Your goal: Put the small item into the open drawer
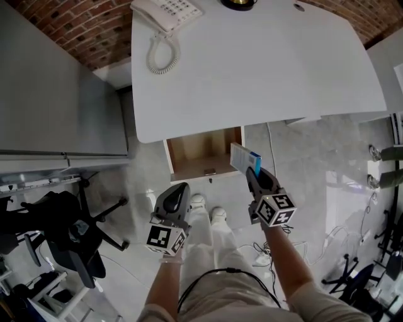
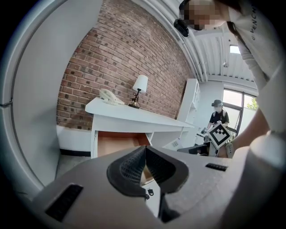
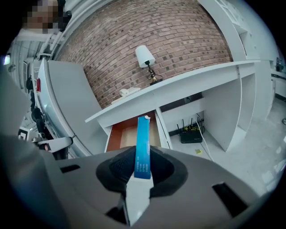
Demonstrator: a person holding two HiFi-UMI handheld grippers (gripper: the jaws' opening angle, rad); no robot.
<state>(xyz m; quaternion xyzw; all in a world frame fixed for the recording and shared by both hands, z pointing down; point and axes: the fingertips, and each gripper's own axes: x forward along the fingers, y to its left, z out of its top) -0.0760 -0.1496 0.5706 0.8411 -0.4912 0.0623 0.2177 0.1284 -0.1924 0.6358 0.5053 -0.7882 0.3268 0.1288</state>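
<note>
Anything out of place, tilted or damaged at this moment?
Nothing stands out. The drawer is open under the desk, the right gripper holds the blue box edge-up, and the left gripper is shut and empty.

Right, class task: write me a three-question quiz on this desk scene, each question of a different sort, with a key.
1. True or false: the drawer under the desk is open.
2. Which hand-held gripper holds the blue box? A left, B right, C neither.
3. Fill in: on the desk with the lamp lies a ____.
Key: 1 true; 2 B, the right hand-held gripper; 3 phone.
</note>
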